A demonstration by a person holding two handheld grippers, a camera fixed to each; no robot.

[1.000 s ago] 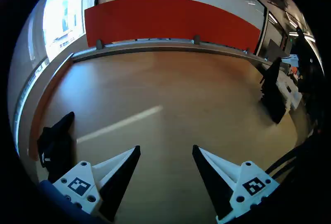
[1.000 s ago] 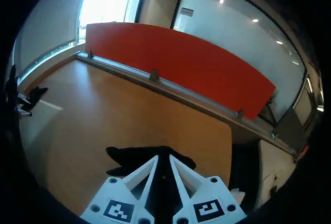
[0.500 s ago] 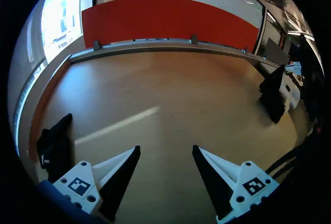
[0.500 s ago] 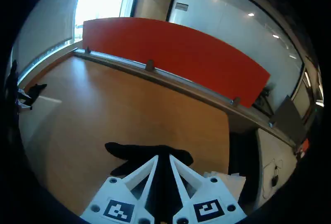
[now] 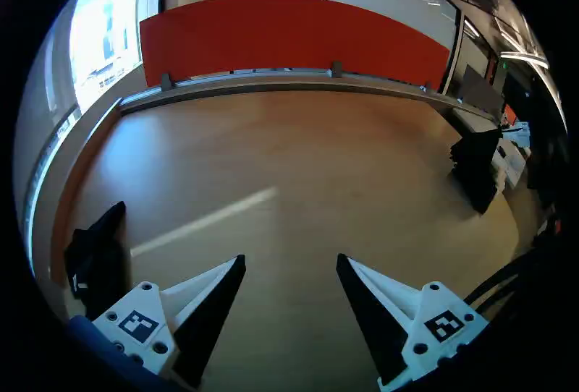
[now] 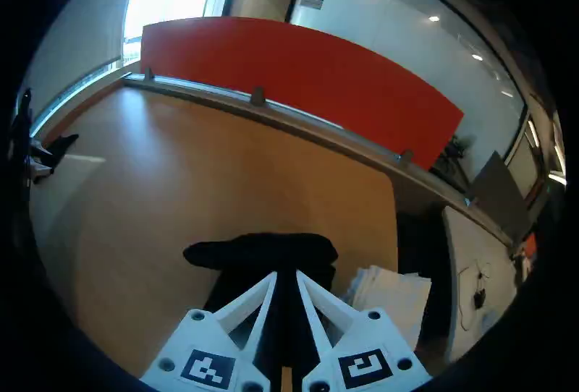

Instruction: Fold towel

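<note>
Pinching dark towel point(image 6: 260, 251), bunched ahead of tips, in near-closed right tongs point(image 6: 286, 274), likely for carrying edge over. Holding left tongs point(image 5: 289, 265) wide, empty over table point(image 5: 289, 139), in reserve.

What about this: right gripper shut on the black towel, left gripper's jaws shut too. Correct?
Wrong about the left gripper: the left gripper view shows its jaws wide open, holding nothing. The right gripper is indeed shut on the black towel.
</note>
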